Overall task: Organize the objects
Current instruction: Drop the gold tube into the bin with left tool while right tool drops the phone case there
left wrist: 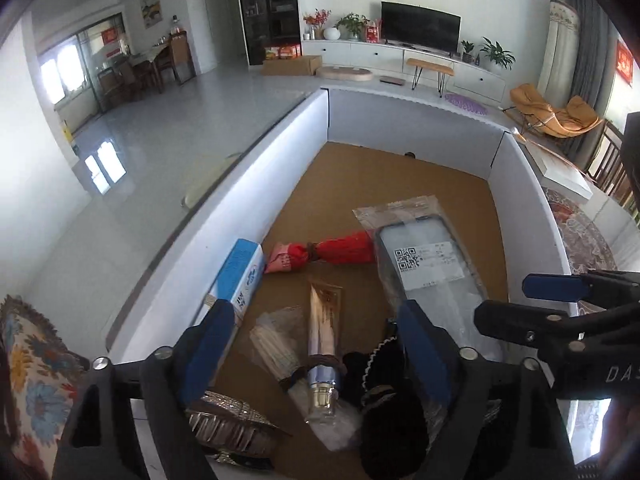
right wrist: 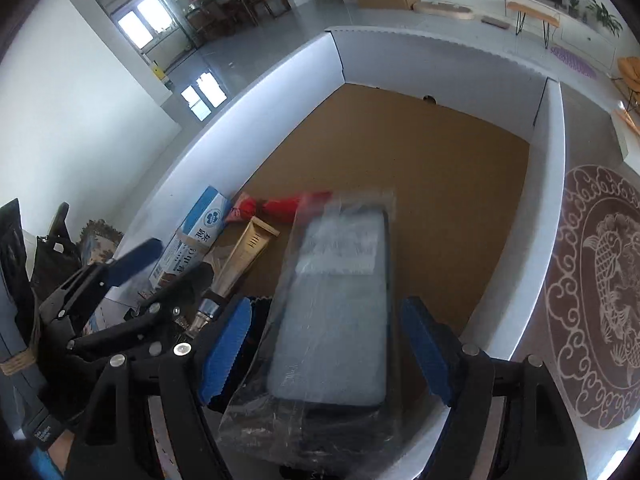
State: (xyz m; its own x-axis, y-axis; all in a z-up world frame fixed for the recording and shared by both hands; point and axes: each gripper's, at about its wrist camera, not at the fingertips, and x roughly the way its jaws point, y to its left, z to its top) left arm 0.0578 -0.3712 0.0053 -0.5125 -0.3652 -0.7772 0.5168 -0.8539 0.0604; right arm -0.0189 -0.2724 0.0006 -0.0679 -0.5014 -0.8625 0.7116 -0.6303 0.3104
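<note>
A white-walled box [left wrist: 304, 128] with a brown floor holds several items. A clear bag with a phone case [left wrist: 428, 264] lies at right, a red pouch [left wrist: 324, 254] behind, a blue-white carton [left wrist: 240, 276] against the left wall, a gold-silver tube [left wrist: 322, 344] in front, and black lace fabric [left wrist: 384, 396]. My left gripper [left wrist: 316, 352] is open above the tube. My right gripper [right wrist: 324, 344] is open, its blue pads on either side of the bagged phone case [right wrist: 336, 304]. The right gripper also shows in the left wrist view [left wrist: 532, 300].
A glittery silver item [left wrist: 228, 420] lies at the box's near left edge. A patterned cushion [left wrist: 28, 376] sits to the left. A round patterned rug [right wrist: 600, 296] lies right of the box. The far half of the box floor [right wrist: 420, 148] is bare cardboard.
</note>
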